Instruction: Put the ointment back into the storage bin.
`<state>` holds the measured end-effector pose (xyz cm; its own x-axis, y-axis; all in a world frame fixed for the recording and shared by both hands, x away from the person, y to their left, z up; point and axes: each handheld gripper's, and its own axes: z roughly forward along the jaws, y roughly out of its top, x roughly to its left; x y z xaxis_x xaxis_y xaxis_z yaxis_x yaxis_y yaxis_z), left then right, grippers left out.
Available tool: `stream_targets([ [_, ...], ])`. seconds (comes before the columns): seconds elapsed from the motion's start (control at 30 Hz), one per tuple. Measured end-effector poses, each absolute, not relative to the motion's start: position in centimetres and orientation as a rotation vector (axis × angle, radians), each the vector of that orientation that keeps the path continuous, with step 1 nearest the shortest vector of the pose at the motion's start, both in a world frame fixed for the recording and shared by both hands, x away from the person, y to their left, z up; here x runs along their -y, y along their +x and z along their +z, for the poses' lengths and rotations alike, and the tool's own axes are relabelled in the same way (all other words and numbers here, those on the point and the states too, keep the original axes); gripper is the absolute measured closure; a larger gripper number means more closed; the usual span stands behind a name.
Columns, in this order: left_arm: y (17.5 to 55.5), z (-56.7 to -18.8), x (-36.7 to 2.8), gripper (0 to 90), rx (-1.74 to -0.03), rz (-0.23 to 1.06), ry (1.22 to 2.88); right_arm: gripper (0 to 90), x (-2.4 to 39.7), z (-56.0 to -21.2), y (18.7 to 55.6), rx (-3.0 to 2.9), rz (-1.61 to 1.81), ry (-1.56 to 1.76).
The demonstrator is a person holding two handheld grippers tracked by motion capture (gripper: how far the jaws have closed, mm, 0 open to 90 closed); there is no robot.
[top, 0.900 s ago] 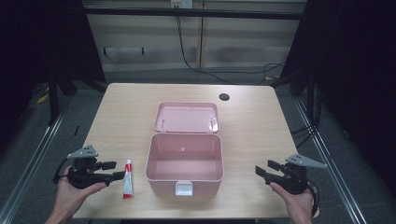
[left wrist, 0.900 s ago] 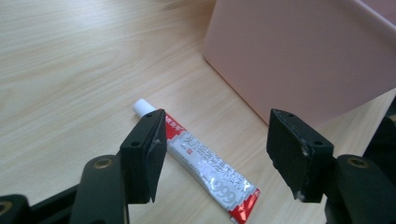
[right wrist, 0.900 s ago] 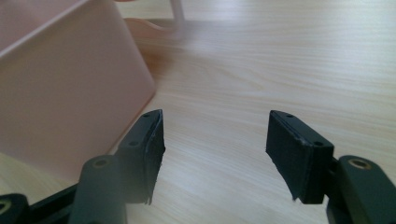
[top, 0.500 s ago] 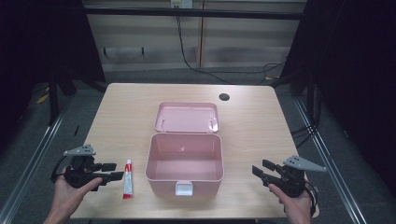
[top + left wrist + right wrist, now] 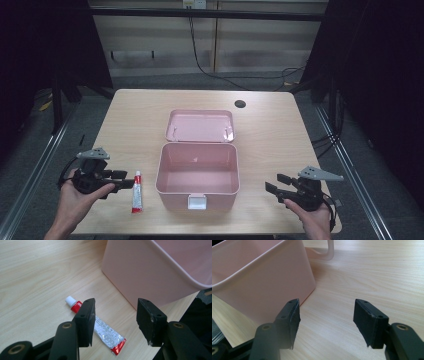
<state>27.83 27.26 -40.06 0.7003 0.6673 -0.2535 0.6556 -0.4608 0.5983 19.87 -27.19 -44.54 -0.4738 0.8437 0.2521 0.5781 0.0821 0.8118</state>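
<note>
Wooden table [image 5: 125, 125]: tube [image 5: 98, 327] just beyond gaping left hand-held gripper [image 5: 115, 322], untouched

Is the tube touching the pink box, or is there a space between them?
Apart. In the high view a strip of bare table lies between the tube and the box. The left gripper view shows the same gap of wood beside the box wall.

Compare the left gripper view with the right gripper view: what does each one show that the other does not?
Left gripper view alone: a small glue tube with a white cap, lying flat on the table beside the pink box, just beyond the open left tongs.

Right gripper view alone: part of the box's lid lying on the table behind the box, and the open right tongs with nothing between them.

Shared: the pink box and the wooden table.
</note>
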Motion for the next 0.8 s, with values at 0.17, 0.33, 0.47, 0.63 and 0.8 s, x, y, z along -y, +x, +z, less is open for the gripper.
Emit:
stream_targets([
  [0.17,28.7,-40.2,-26.8,53.5,-1.041,0.029,2.276,37.4,27.0,-44.6,19.9,-2.098,1.341,1.419],
  [0.33,29.4,-40.4,-26.5,54.7,-1.078,0.01,2.34,37.0,27.0,-44.7,20.0,-2.116,1.338,1.422],
  [0.47,30.2,-41.0,-25.7,53.8,-1.159,-0.003,2.378,36.5,26.9,-44.7,20.0,-2.124,1.331,1.423],
  [0.63,30.9,-41.4,-25.1,51.9,-1.205,-0.03,2.413,36.2,26.9,-44.8,20.0,-2.132,1.334,1.423],
  [0.8,31.2,-41.8,-24.9,50.1,-1.213,-0.055,2.446,35.8,26.8,-44.8,20.0,-2.138,1.328,1.424],
])
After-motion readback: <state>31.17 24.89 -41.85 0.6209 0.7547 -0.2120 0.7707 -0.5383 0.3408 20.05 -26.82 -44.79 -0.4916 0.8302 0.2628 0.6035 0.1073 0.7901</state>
